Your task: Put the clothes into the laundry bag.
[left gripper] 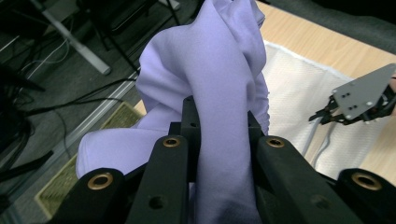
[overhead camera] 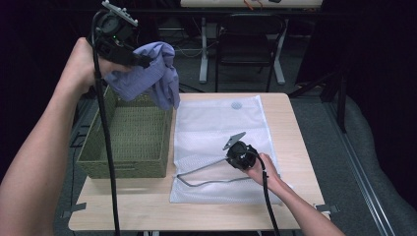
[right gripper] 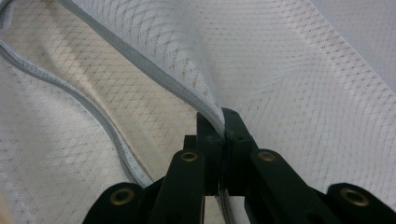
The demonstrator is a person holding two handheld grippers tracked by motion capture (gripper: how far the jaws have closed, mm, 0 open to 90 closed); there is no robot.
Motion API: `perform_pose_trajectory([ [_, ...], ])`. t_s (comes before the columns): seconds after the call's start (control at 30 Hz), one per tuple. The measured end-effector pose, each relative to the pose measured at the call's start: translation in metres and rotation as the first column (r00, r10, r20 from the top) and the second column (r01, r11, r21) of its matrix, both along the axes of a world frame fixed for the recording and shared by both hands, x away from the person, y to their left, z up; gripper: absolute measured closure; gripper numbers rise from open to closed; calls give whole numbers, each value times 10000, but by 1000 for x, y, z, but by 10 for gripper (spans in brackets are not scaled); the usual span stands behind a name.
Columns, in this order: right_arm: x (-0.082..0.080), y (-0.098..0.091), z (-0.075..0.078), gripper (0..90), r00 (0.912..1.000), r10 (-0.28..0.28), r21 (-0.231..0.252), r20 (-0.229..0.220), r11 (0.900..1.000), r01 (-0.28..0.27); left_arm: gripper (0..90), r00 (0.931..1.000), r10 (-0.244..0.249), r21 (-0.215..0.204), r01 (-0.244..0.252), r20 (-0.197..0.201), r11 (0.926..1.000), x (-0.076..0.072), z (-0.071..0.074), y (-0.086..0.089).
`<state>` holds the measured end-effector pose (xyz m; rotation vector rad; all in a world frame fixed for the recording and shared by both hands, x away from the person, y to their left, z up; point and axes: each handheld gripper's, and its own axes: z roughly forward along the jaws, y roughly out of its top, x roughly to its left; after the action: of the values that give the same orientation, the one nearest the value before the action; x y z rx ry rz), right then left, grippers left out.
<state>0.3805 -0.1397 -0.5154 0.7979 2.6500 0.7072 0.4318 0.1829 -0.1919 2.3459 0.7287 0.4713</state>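
Note:
My left gripper (overhead camera: 142, 61) is raised above the back of the green woven basket (overhead camera: 98, 157), shut on a lilac cloth (overhead camera: 152, 81) that hangs bunched from its jaws. The left gripper view shows the lilac cloth (left gripper: 215, 88) clamped between the two black fingers (left gripper: 189, 114). A white mesh bag (overhead camera: 216, 120) lies flat on the table with its grey zipper edge (overhead camera: 201, 183) gaping at the near end. My right gripper (overhead camera: 227, 158) is shut on the upper zipper edge and holds it lifted. In the right gripper view the pads (right gripper: 210, 128) pinch the mesh bag's edge (right gripper: 177, 86).
The wooden table (overhead camera: 123, 206) has bare room along its front edge. The basket stands at the table's left edge. Behind the table are a dark chair (overhead camera: 246, 39), desk legs and floor cables. The left gripper's black cable (overhead camera: 105, 147) hangs down across the basket.

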Motion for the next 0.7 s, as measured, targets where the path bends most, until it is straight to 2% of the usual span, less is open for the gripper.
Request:
perform_pose_trajectory([
  [0.3,0,0,1,875,10000,-64,-96,25,9999,64,798,9988,-445,-170,442,-184,9989,-2,-11,-16],
  [0.37,-1,0,1,875,10000,-12,-113,96,9999,13,798,9977,-589,-242,581,-333,9980,0,-18,-22],
  [0.4,-1,1,0,875,9999,-59,105,113,9999,58,798,9973,-620,-217,612,-383,9979,1,-22,-24],
  [0.5,-1,-1,2,875,9999,23,-94,121,10000,-22,798,9954,-800,-278,786,-522,9965,4,-31,-29],
  [0.53,-1,-1,0,875,9999,-84,177,109,9998,82,798,9948,-861,-294,845,-545,9960,5,-34,-31],
  [0.6,-1,-2,2,875,9999,-51,-120,112,9999,52,798,9935,-992,-338,974,-567,9947,4,-38,-34],
  [0.7,-1,-2,1,875,9999,-62,-95,109,9999,63,798,9920,-1145,-336,1128,-531,9930,-1,-41,-38],
])
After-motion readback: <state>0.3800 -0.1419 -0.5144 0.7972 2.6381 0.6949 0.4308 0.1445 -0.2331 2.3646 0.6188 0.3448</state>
